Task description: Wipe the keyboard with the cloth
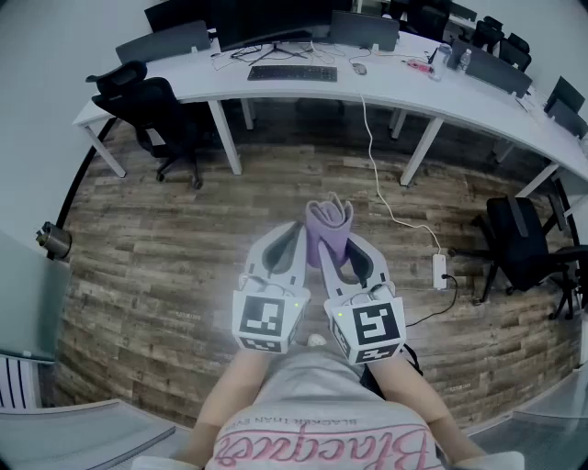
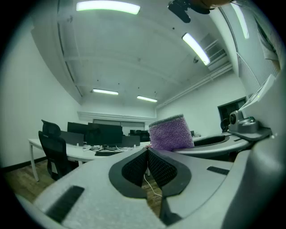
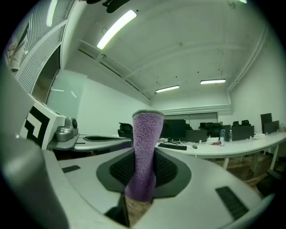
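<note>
The right gripper (image 3: 142,172) is pinching the purple cloth (image 3: 145,143) upright between its fingers, while the left gripper (image 2: 147,151) is holding its fingers pressed together, empty. The keyboard (image 1: 292,73) is lying well apart on the long white tabletop (image 1: 413,92), across the wood-plank floor (image 1: 156,266).

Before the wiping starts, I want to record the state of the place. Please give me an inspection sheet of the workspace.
Surface: white desk, across the floor from the person.
Job's things: keyboard on the desk; purple cloth in the right gripper.
Clutter: mouse and bottle on the desk.
Grippers: left gripper shut, empty; right gripper shut on the cloth.
Cables: white cable runs from the desk to a power strip on the floor.
Surroundings: wooden floor, office chairs, monitors.
</note>
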